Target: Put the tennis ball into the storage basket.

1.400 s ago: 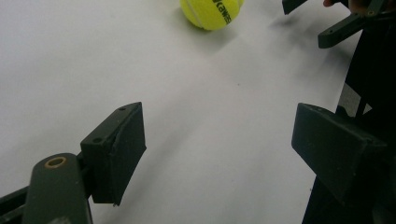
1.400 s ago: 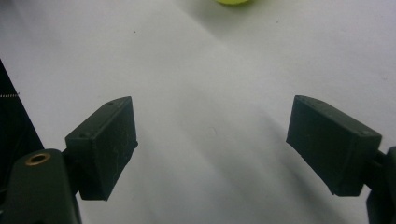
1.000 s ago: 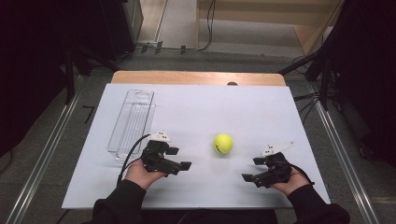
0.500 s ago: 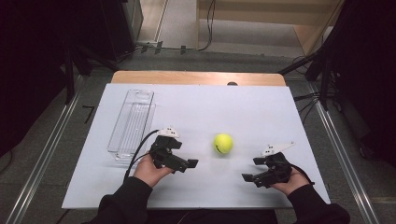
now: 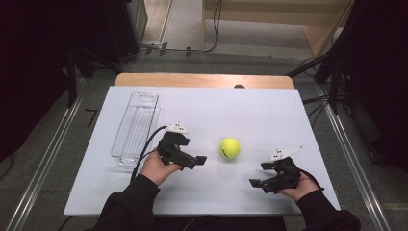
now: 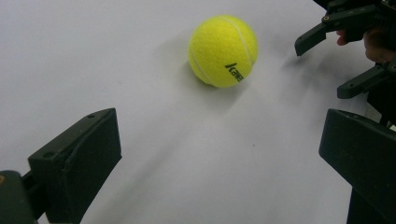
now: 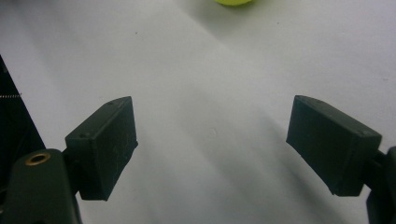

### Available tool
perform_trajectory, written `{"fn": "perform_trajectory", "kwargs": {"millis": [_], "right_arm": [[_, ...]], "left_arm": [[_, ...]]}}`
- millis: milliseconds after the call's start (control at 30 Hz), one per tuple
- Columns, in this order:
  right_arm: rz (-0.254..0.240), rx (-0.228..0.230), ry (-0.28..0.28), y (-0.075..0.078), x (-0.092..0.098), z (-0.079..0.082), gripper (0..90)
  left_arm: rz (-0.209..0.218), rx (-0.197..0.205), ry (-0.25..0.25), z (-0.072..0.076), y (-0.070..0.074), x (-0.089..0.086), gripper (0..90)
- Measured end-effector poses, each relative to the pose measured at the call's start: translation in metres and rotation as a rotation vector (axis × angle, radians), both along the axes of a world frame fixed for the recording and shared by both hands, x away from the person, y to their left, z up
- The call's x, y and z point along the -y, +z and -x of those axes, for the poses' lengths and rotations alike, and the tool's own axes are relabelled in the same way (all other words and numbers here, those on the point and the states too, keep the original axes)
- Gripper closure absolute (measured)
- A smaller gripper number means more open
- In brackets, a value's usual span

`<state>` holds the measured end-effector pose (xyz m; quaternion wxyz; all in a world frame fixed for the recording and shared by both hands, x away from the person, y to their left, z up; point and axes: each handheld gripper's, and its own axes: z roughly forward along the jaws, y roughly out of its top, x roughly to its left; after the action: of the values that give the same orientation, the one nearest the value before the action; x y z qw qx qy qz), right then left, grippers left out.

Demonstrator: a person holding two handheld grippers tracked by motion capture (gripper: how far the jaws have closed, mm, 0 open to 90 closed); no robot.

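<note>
High view: yellow tennis ball (image 5: 230,147) sat on the white table sheet (image 5: 250,115), roughly mid-table, toward the person's side. Round, so no long axis and no pointing direction to give. Left gripper (image 5: 198,159) was just left of the ball, aimed toward it, ball beyond the jaw tips, not touching. Right gripper (image 5: 262,174) lay near the ball's lower right, apart from it. Clear plastic tray (image 5: 136,126) stood well left of the ball.

Left gripper view: left gripper's jaws had just been opening and stood wide apart, bare sheet between them. Ball (image 6: 223,50) was ahead of the tips and between their lines, not yet inside the gap. Fuzzy yellow felt, white seam curving over it, dark printed lettering facing the lower right. Right gripper (image 6: 331,58) showed farther off, beyond the ball, jaws apart.

Right gripper view: right gripper (image 7: 212,135) jaws spread wide, holding nothing. Ball (image 7: 233,2) just a yellow sliver at the top edge, well ahead of the tips.
</note>
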<state>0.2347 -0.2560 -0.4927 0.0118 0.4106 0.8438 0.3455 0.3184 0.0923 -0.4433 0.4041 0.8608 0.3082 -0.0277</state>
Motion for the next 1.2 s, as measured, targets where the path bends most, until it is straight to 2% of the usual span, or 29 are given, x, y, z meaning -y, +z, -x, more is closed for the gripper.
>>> {"fn": "perform_trajectory", "kwargs": {"millis": [400,600,1200], "right_arm": [[0.001,0.006,0.000,0.000,0.001,0.000,13.9],[-0.003,0.005,-0.004,0.000,0.001,0.000,13.9],[-0.003,0.006,0.000,0.000,0.001,0.000,13.9]], "left_arm": [[-0.009,0.008,-0.013,-0.011,0.003,0.014,0.0],[-0.009,0.023,-0.029,-0.018,0.007,0.027,0.0],[-0.018,0.033,-0.064,-0.032,0.009,0.054,0.0]]}}
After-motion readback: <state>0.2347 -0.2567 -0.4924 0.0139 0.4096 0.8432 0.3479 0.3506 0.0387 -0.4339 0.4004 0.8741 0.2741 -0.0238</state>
